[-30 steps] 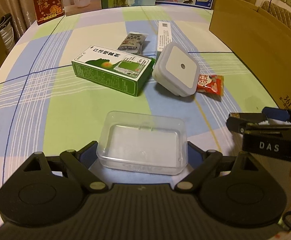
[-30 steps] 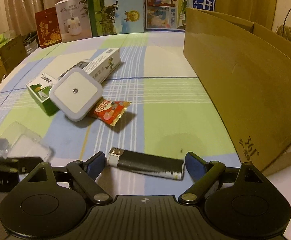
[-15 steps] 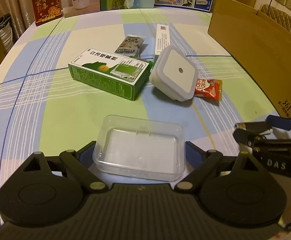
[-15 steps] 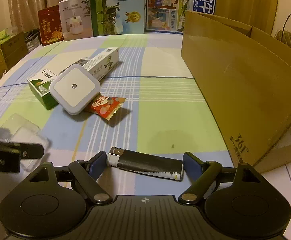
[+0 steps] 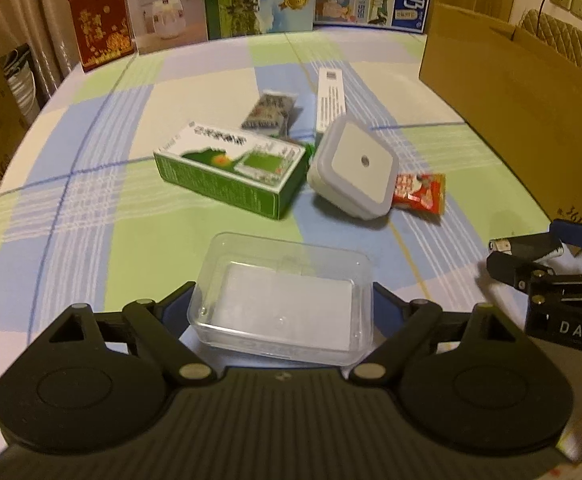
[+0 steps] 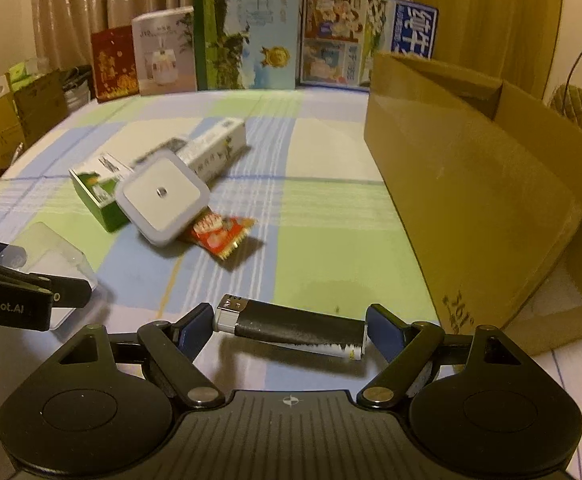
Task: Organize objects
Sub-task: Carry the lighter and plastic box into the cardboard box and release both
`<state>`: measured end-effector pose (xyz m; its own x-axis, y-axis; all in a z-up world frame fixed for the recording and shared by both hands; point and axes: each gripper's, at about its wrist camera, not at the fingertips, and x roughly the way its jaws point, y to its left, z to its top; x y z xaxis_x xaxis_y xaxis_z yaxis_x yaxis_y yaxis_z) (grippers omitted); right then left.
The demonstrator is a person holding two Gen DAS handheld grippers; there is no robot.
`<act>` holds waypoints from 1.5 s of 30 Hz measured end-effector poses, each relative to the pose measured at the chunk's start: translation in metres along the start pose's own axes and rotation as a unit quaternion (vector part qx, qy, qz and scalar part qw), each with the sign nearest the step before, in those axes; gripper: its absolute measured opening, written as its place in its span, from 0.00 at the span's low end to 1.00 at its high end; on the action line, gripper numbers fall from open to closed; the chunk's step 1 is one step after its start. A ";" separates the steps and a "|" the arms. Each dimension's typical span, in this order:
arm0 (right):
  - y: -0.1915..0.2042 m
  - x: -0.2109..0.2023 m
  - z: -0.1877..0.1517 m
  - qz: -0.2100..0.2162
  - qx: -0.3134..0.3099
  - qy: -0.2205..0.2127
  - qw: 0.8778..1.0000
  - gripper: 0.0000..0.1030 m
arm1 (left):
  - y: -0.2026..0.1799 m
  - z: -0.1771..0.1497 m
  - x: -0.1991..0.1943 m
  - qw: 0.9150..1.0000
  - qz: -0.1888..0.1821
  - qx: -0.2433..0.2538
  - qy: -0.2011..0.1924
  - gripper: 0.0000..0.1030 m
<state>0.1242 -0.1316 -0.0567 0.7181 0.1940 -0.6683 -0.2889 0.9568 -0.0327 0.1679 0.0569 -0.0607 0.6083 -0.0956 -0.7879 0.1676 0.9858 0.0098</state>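
Two claws grip wide. Left claw [image 5: 281,304] holds a clear plastic box [image 5: 283,300]; right claw [image 6: 289,330] has closed on a dark, smooth lighter [image 6: 291,326], lifted off the checked worktop [image 6: 331,232].

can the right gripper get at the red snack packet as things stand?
Probably not yet: the right gripper is shut on the lighter, held end to end between its pads. The path ahead to the red snack packet looks free, though the white square night light overlaps one end.
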 end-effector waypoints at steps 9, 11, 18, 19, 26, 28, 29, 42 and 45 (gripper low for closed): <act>-0.012 -0.043 0.040 0.002 -0.020 -0.069 0.997 0.78 | -0.011 0.034 -0.044 0.999 0.018 0.012 -0.039 0.83; -0.023 -0.052 0.051 0.000 -0.019 -0.082 0.996 0.78 | -0.019 0.044 -0.053 0.999 0.012 0.018 -0.049 0.83; -0.081 -0.081 0.093 -0.032 -0.003 -0.111 0.993 0.78 | -0.077 0.086 -0.081 0.993 -0.044 0.046 -0.096 0.83; -0.091 -0.084 0.098 -0.039 -0.002 -0.114 0.993 0.78 | -0.088 0.093 -0.083 0.992 -0.053 0.052 -0.103 0.83; -0.160 -0.090 0.114 -0.062 0.014 -0.113 0.992 0.78 | -0.162 0.131 -0.082 0.981 -0.105 0.092 -0.131 0.83; -0.177 -0.088 0.111 -0.068 0.021 -0.108 0.992 0.78 | -0.180 0.139 -0.078 0.979 -0.118 0.104 -0.132 0.83; -0.186 -0.088 0.109 -0.069 0.028 -0.103 0.992 0.78 | -0.190 0.143 -0.074 0.977 -0.126 0.111 -0.131 0.83; -0.257 -0.078 0.099 -0.076 0.088 -0.085 0.990 0.78 | -0.258 0.159 -0.025 0.961 -0.174 0.178 -0.118 0.89; -0.259 -0.076 0.097 -0.072 0.092 -0.081 0.990 0.78 | -0.253 0.156 -0.024 0.963 -0.171 0.167 -0.123 0.94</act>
<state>0.2058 -0.3734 0.0749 0.8399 0.0700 -0.5382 -0.0667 0.9974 0.0258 0.2320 -0.2117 0.0515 0.6323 -0.4764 -0.6109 0.6051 0.7961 0.0054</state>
